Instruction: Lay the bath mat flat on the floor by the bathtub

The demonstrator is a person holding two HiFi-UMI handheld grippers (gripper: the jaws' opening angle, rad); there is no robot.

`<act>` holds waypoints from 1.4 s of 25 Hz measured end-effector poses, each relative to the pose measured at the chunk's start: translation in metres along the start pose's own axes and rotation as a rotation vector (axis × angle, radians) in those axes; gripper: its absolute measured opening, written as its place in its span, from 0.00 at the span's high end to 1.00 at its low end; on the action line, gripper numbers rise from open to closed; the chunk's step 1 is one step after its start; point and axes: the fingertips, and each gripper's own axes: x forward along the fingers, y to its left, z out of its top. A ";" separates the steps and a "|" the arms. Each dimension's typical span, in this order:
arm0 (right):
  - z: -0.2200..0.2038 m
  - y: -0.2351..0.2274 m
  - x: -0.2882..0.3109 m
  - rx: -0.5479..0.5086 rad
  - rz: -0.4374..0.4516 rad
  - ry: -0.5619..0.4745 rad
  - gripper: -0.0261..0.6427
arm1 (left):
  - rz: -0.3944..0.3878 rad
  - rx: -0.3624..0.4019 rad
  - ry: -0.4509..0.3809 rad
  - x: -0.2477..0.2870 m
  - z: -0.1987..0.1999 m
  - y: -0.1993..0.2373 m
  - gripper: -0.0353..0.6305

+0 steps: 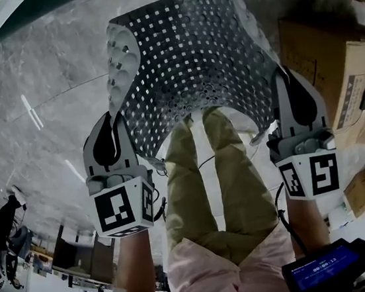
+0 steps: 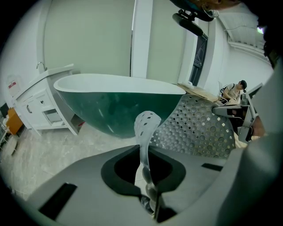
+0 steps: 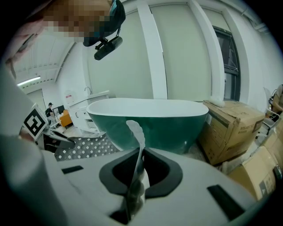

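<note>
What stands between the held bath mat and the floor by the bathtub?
Nothing visible does. The bath mat hangs between the left hand-held gripper and right hand-held gripper over marble floor near the bathtub; cardboard boxes stand off to the right.

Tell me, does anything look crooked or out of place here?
The bath mat is not flat yet: pinched by the left gripper and right gripper, it sags between them, its left edge curled over.
</note>
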 end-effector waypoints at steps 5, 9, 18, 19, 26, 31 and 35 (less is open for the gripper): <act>0.002 0.000 0.000 -0.005 0.006 -0.016 0.92 | 0.006 0.001 -0.014 0.000 0.004 0.000 0.88; 0.007 -0.001 0.003 -0.008 0.010 -0.018 0.92 | 0.000 -0.006 -0.017 0.003 0.008 -0.002 0.88; 0.013 0.007 0.000 0.000 0.014 -0.025 0.92 | -0.020 -0.025 -0.017 0.002 0.010 -0.005 0.88; 0.014 0.006 0.001 0.001 0.013 -0.024 0.92 | -0.022 -0.029 -0.016 0.002 0.011 -0.005 0.88; 0.016 0.005 0.000 -0.005 0.006 -0.014 0.92 | -0.029 -0.048 -0.015 0.003 0.014 -0.005 0.88; 0.015 0.006 0.000 -0.004 0.013 -0.010 0.92 | -0.019 -0.069 -0.013 0.003 0.015 -0.005 0.88; 0.014 0.008 0.000 0.007 0.015 -0.006 0.92 | -0.022 -0.070 -0.007 0.002 0.017 -0.006 0.88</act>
